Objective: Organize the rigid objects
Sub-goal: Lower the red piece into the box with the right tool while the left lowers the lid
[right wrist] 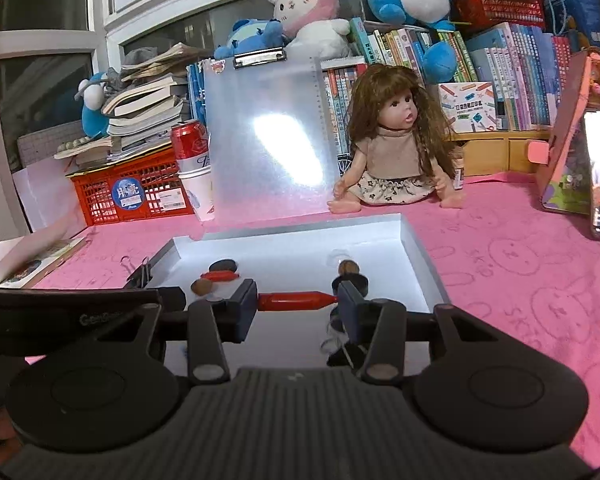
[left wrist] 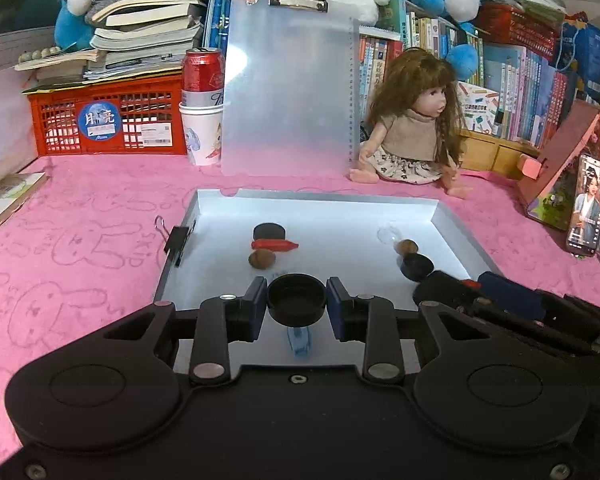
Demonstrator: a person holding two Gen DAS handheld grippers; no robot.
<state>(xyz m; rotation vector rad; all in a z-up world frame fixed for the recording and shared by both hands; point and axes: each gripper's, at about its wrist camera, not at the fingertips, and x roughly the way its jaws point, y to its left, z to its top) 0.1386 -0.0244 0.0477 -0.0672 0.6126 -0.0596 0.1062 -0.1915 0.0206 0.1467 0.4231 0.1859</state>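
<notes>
A shallow silver tray (left wrist: 452, 216) lies on the pink cloth. My left gripper (left wrist: 297, 304) is shut on a black round cap (left wrist: 297, 298), held above the tray's near part. My right gripper (right wrist: 298, 306) is shut on a red marker-shaped piece (right wrist: 296, 301), held lengthwise between the fingers over the tray (right wrist: 420, 248). In the tray lie a black cap (left wrist: 269, 232), a second red piece (left wrist: 275, 245), a brown nut (left wrist: 262, 259) on the left, a clear cap (left wrist: 389, 234), a brown nut (left wrist: 406, 246) and a black cap (left wrist: 417, 266) on the right. A blue clear piece (left wrist: 300, 342) lies below the left gripper.
A binder clip (left wrist: 176, 240) grips the tray's left wall. Behind the tray stand a clear clipboard (left wrist: 288, 92), a doll (left wrist: 416, 128), a red can in a paper cup (left wrist: 202, 108) and a red crate (left wrist: 108, 120). A phone (left wrist: 587, 204) leans at the right.
</notes>
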